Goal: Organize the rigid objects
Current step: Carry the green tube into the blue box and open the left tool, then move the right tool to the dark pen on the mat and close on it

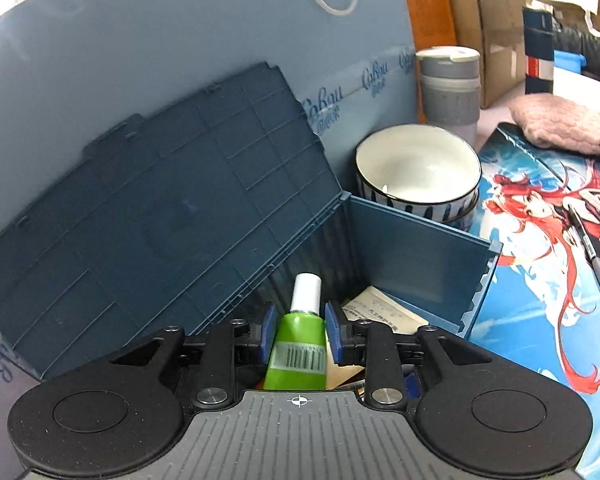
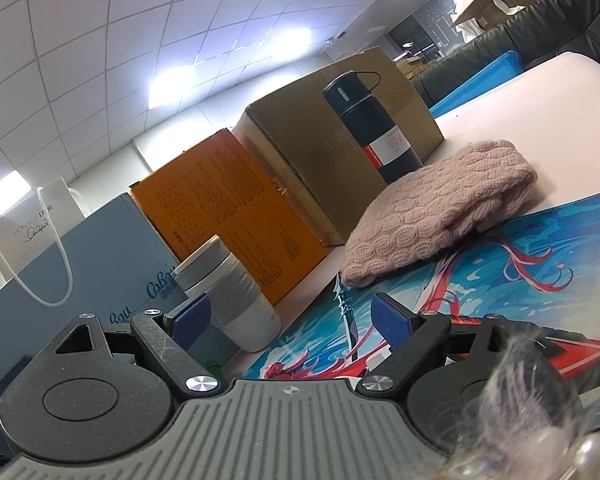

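My left gripper (image 1: 300, 330) is shut on a green tube with a white cap (image 1: 300, 344), held over the open dark blue plastic box (image 1: 412, 256). The box's lid (image 1: 160, 216) stands open against a light blue paper bag (image 1: 160, 32). A paper booklet (image 1: 380, 314) lies inside the box. My right gripper (image 2: 292, 320) is open and empty, low over the printed desk mat (image 2: 500, 264), pointing toward a grey-and-white cup (image 2: 232, 292).
A striped ceramic bowl (image 1: 418, 172) sits behind the box, the grey-and-white cup (image 1: 450, 84) behind it. A black pen (image 1: 590, 252) lies on the mat (image 1: 540, 320). A pink knit hat (image 2: 440, 216), dark flask (image 2: 372, 132), orange box (image 2: 236, 208) and cardboard box (image 2: 332, 120) line the back.
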`<state>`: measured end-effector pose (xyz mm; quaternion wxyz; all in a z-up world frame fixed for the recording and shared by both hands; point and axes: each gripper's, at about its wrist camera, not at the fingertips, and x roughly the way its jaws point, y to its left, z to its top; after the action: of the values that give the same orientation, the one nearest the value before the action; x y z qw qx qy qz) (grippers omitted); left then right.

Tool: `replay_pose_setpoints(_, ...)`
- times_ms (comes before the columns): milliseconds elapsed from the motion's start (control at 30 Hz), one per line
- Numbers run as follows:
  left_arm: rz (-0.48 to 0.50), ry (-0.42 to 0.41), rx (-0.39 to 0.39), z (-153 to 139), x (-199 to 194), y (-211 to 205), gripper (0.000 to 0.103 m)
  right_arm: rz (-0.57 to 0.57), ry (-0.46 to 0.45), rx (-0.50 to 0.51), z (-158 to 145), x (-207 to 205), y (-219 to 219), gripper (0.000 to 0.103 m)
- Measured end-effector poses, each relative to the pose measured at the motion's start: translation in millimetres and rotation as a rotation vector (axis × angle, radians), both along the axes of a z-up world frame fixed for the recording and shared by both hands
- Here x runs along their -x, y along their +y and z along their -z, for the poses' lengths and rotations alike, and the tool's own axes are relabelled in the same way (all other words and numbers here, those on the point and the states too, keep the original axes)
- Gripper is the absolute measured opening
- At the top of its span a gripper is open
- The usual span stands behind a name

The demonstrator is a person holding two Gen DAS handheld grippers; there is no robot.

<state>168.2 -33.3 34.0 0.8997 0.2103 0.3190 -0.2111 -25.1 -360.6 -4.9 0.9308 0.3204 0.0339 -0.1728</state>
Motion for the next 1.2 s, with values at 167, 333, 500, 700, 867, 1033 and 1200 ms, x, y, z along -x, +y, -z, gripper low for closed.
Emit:
replay_pose_setpoints(167, -0.034, -0.095, 0.118, -16, 25, 14, 0.065, -0.011, 0.023, 0.01, 2, -3, 1, 0.087)
replay_pose_setpoints(333, -0.083, -0.135, 0.383, -25, 61, 38, 0.088, -0.018, 0.056, 0.038, 4, -6, 6, 0.087)
replay_pose_setpoints(500, -0.122, -0.056, 0.569, -14, 74, 52, 0.09, -0.025, 0.098, 0.08, 5, -8, 15, 0.086)
replay_pose_setpoints(700, -0.142, -0.041, 0.641, -16, 87, 68, 0.096, -0.068, 0.226, 0.127, 6, -22, 26, 0.085)
replay_pose_setpoints(867, -0.164, -0.031, 0.722, -19, 87, 91, 0.098, -0.121, 0.348, 0.11, 10, -38, 35, 0.083)
replay_pose_setpoints(1033, -0.195, -0.033, 0.779, -21, 86, 111, 0.099, -0.152, 0.487, 0.095, 13, -55, 48, 0.073)
replay_pose_setpoints(1200, -0.225, -0.035, 0.823, -21, 85, 127, 0.1, -0.14, 0.565, 0.171, 12, -64, 68, 0.065)
